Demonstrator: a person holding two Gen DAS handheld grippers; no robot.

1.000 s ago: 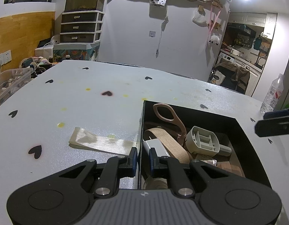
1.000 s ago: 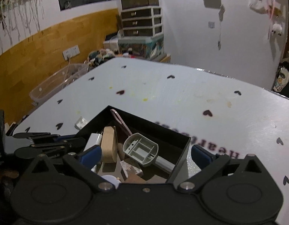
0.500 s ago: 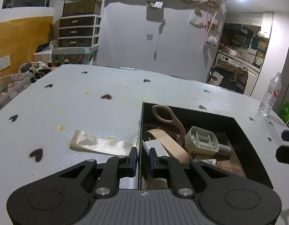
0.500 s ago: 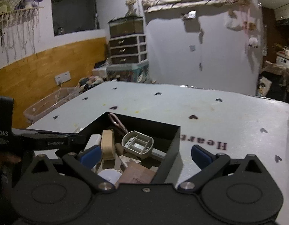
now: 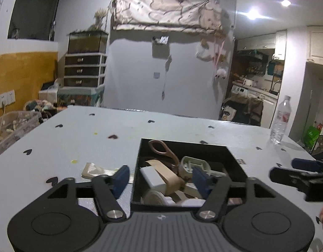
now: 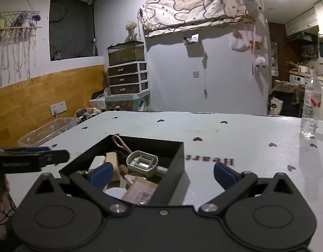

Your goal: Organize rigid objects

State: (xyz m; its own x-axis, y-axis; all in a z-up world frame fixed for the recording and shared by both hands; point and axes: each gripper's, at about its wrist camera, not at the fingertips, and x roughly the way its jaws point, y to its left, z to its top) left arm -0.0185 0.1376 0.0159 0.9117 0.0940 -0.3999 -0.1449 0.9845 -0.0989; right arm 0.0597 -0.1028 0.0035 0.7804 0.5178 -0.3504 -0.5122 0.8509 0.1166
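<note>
Since the earlier frames both grippers have drawn back and tipped up from the black box (image 5: 183, 147), which now sits lower and farther off in each wrist view, and the left gripper (image 5: 160, 177), a second ago pinched shut at the box's left wall, has just been opening, its jaws released with nothing between them. Item: black box, open-topped, rectangular, standing on the white heart-print table (image 5: 98, 134) directly ahead of both grippers. Contents, heaped: pink-handled scissors (image 5: 161, 150) leaning at the far left corner; grey ribbed plastic housing (image 6: 142, 163) near the middle; tan strap (image 5: 164, 172) coiled over a white block (image 5: 152, 177); wooden block (image 6: 113, 161); pinkish flat piece (image 6: 140, 191) at the near edge; white round lid, partly hidden. Outside the box: one clear flat packet (image 5: 94, 170) on the table just beside the left wall, apparently unsorted. Right gripper (image 6: 162, 173): jaws spread wide, empty, straddling the near right corner of the box. Farther out: water bottle (image 5: 281, 119) near the table's right edge. Risks, judged: the packet is thin and lies flat, so pads may skid over it or shove it under the box wall; a low reach could knock the box askew; the leaning scissors could topple out if the heap is disturbed.
</note>
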